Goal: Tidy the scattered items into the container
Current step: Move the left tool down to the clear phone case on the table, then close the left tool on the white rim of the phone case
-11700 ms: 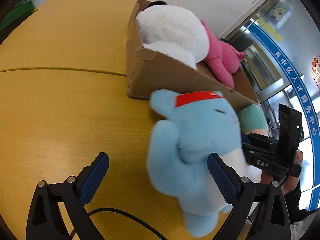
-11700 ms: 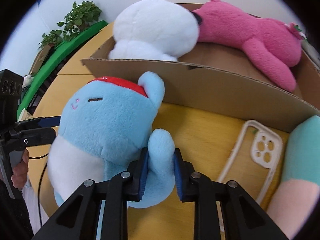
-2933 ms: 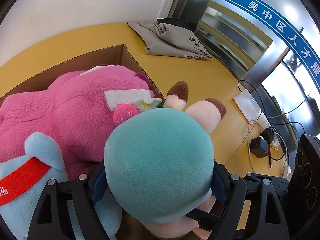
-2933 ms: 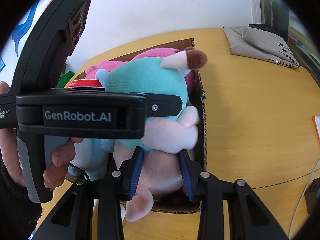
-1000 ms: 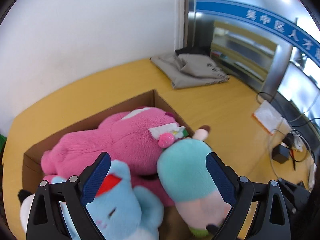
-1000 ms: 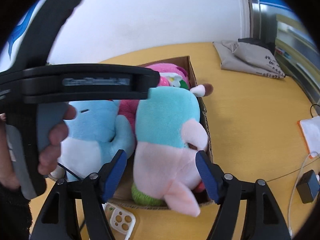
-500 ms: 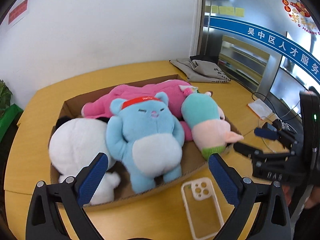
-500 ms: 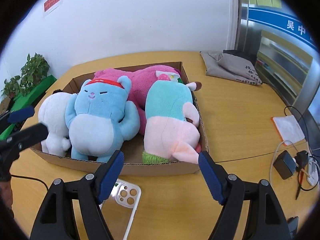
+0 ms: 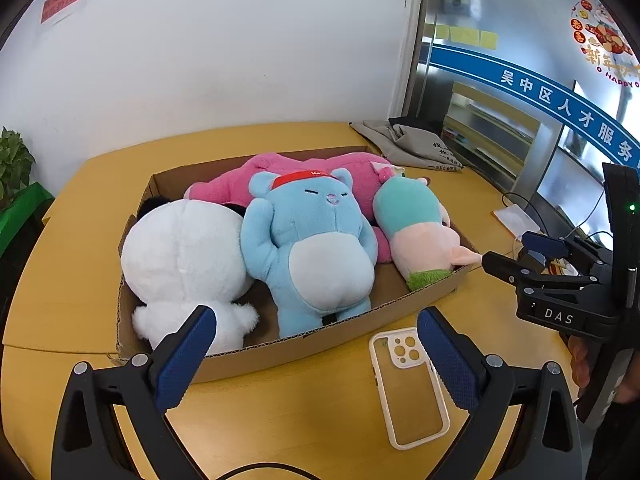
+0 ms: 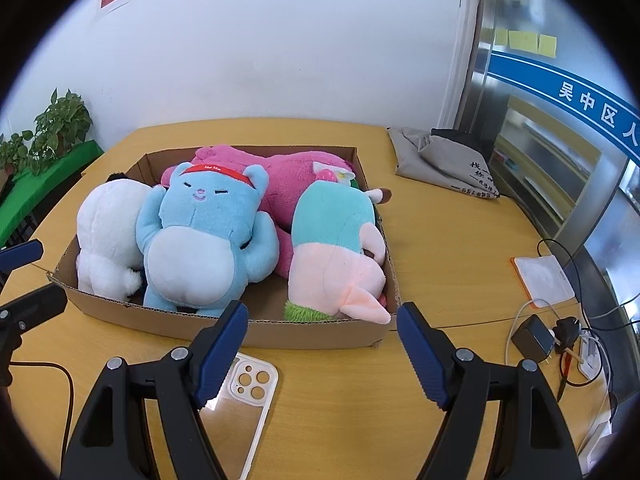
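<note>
- Your yellow table (image 9: 80,264) carries everything; the cardboard box (image 9: 320,344) sits mid-table, at twelve o'clock from both pairs of tongs, its near wall just beyond their tips.
- Inside the box four plush toys lie packed, touching one another; the white plush (image 9: 184,256) fills the nine o'clock end; the blue bear (image 9: 316,240) with a red headband lies face up in the middle; the pink plush (image 9: 240,180) stretches along the far wall behind it; the teal-and-pink plush (image 9: 416,224) lies at the three o'clock end, one pink limb poking over the box's rim.
- Your left gripper (image 9: 316,356) stands wide apart with nothing between its blue pads; it hovers above the table near the box's front wall.
- Your right gripper (image 10: 322,344) is likewise spread wide and holds nothing; in the left view it shows at three o'clock, beside the box's corner.
- The phone case (image 9: 408,388), clear with a pale rim, lies flat on the table outside the box, just in front of its near wall; from the left tongs it sits at about two o'clock, from the right at about ten o'clock.
</note>
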Action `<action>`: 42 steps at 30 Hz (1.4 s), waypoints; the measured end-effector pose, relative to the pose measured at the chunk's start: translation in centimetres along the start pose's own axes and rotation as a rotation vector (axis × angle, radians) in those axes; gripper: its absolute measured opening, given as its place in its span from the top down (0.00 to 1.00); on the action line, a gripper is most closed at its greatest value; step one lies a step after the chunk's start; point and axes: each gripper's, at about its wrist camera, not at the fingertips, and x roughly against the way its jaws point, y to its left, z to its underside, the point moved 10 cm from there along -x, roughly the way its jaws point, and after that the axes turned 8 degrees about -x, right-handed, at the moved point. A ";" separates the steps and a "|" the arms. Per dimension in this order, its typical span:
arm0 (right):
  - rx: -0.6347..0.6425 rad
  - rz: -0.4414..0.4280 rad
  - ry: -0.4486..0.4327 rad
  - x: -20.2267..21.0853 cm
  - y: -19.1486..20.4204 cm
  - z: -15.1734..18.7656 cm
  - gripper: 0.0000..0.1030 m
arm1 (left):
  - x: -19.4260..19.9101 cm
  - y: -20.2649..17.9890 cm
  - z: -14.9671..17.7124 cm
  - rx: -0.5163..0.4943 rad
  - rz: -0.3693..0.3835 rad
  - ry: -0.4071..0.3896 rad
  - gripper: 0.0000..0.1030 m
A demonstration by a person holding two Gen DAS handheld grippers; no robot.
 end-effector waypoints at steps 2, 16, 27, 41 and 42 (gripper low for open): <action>-0.003 0.003 0.001 0.0 0.0 0.1 0.25 | -0.1 -0.4 0.1 -0.001 0.007 0.003 0.01; -0.026 -0.001 0.010 -0.2 -1.0 0.6 0.25 | -1.5 -2.9 1.6 0.004 0.068 0.066 0.01; -0.046 -0.055 0.142 -2.9 -1.8 6.4 0.25 | -5.3 -7.0 8.3 0.059 0.207 0.291 0.04; -0.085 -0.083 0.318 -9.0 0.6 12.8 0.49 | -8.6 -8.9 12.8 0.014 0.144 0.435 0.90; -0.087 -0.093 0.329 -9.1 0.9 13.2 0.53 | -8.6 -8.8 12.9 0.018 0.149 0.437 0.91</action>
